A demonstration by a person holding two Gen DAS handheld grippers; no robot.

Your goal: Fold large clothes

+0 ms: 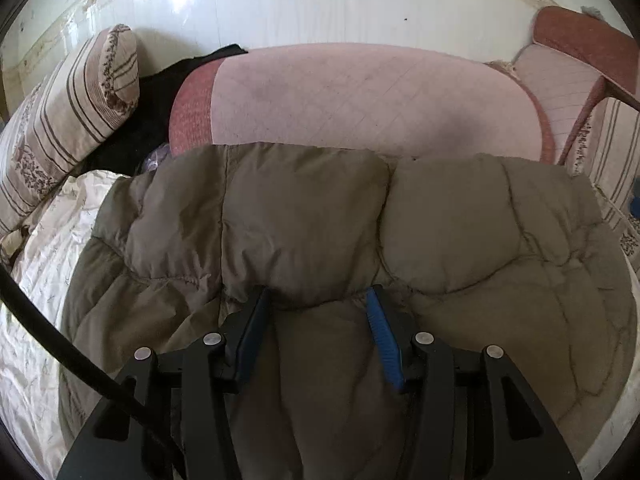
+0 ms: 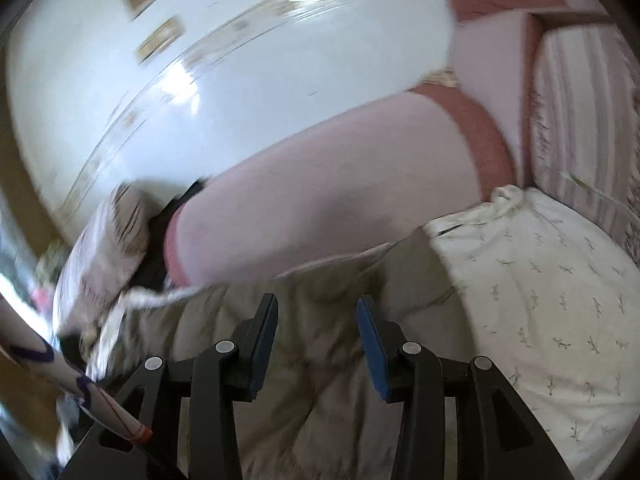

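Note:
A puffy olive-brown quilted jacket lies spread on a white patterned bedsheet. My left gripper is low over the jacket, its jaws apart with a fold of the fabric bulging between the blue pads; they do not clamp it. In the blurred right wrist view the same jacket lies below my right gripper, which is open and empty just above the fabric near its far edge.
A pink quilted headboard stands behind the jacket, and also shows in the right wrist view. A striped pillow and dark clothing lie at the left. White sheet lies right of the jacket. A sleeved forearm is at lower left.

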